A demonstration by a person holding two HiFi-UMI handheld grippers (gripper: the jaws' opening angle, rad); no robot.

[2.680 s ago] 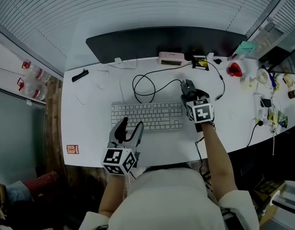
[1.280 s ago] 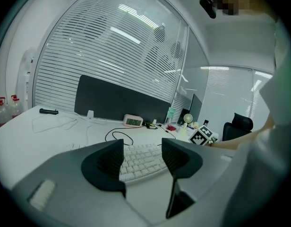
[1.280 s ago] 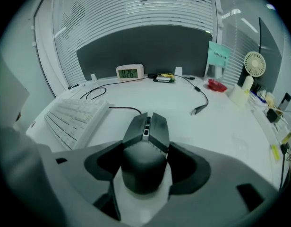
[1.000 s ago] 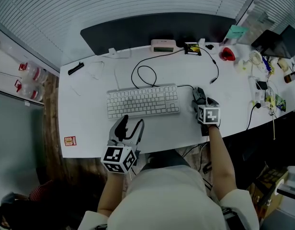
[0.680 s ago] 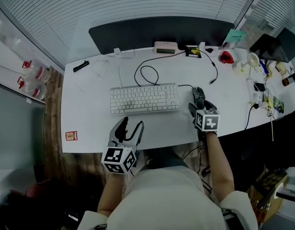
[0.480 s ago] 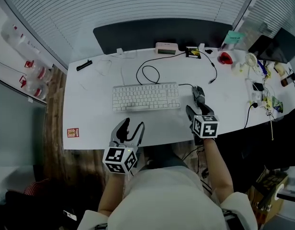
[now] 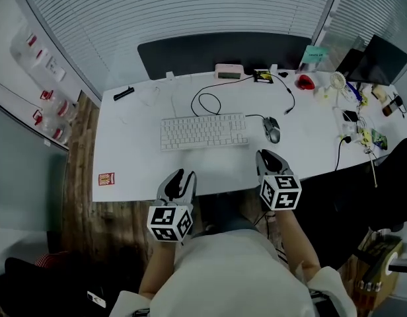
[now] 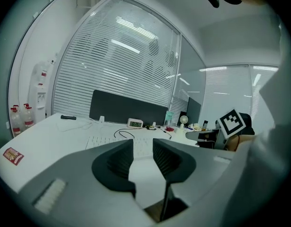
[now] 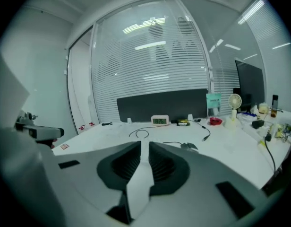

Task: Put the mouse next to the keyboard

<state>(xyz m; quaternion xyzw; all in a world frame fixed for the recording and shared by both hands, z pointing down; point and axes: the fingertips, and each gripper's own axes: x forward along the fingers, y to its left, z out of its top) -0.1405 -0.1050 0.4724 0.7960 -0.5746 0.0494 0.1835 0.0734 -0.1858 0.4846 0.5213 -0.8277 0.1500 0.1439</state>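
Observation:
The white keyboard [image 7: 203,131] lies in the middle of the white desk [image 7: 137,170]. The dark mouse [image 7: 272,129] rests just right of it, its cable running back. My right gripper [image 7: 268,156] hovers at the desk's front edge, a short way in front of the mouse, jaws closing to a narrow gap with nothing between them. My left gripper [image 7: 180,177] is at the front edge before the keyboard, jaws closing and empty. The right gripper view shows the mouse [image 9: 189,146] beyond the right gripper [image 9: 145,148]. The left gripper view shows the keyboard [image 8: 102,141] past the left gripper [image 8: 143,145].
A black divider panel [image 7: 223,48] backs the desk, with a small clock [image 7: 228,71] before it. A looped cable [image 7: 207,102] lies behind the keyboard. A black marker [image 7: 123,93], a red object [image 7: 304,82], a small fan [image 7: 337,80] and clutter sit at the sides.
The right gripper let go of the mouse beside the keyboard and drew back to the desk's front edge. Both grippers' jaws have narrowed. The left gripper stayed put.

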